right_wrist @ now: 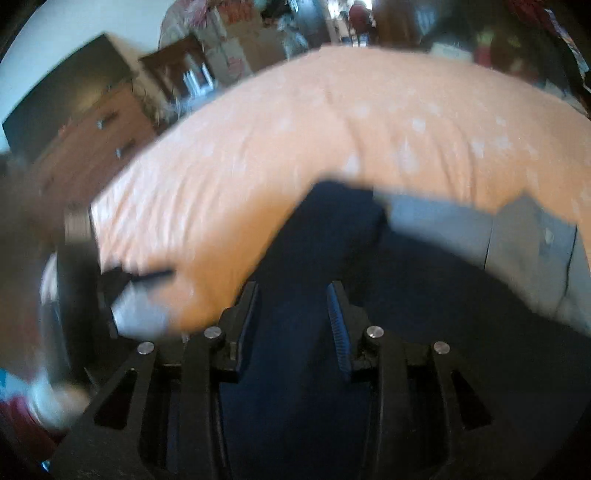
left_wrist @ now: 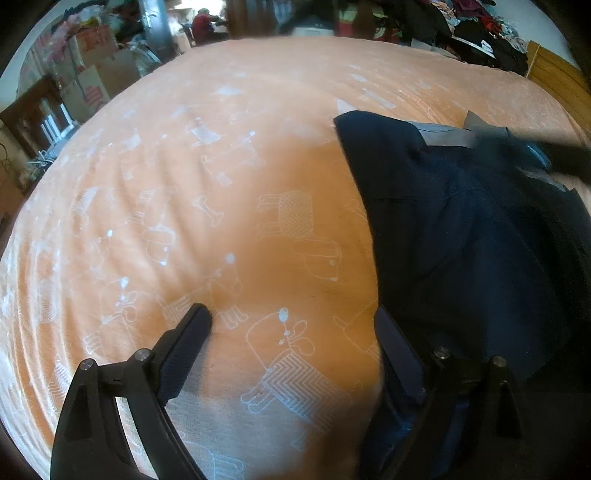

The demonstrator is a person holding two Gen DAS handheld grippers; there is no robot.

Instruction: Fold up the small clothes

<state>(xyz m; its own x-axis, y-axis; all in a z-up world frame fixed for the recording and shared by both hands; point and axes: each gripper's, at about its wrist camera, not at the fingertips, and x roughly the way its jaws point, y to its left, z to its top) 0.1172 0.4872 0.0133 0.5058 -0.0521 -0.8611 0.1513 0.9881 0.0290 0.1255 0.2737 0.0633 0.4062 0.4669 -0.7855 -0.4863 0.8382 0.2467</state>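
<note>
A navy garment (left_wrist: 461, 229) with grey trim (left_wrist: 447, 134) lies on the right part of an orange blanket (left_wrist: 229, 177). My left gripper (left_wrist: 291, 317) is open low over the blanket at the garment's left edge. Its right finger (left_wrist: 395, 347) rests at the cloth's border and its left finger (left_wrist: 192, 332) is over bare blanket. In the blurred right wrist view, my right gripper (right_wrist: 293, 299) hovers over the navy garment (right_wrist: 325, 236). Its jaws stand partly apart, with cloth showing between them. The grey trim (right_wrist: 480, 229) lies ahead to the right.
The orange blanket (right_wrist: 295, 147) with white dog prints covers a bed. Boxes (left_wrist: 99, 74) and wooden furniture (right_wrist: 99, 136) stand beyond its left side. Piled clothes (left_wrist: 480, 29) lie at the far right. A person in red (left_wrist: 203, 22) sits far off.
</note>
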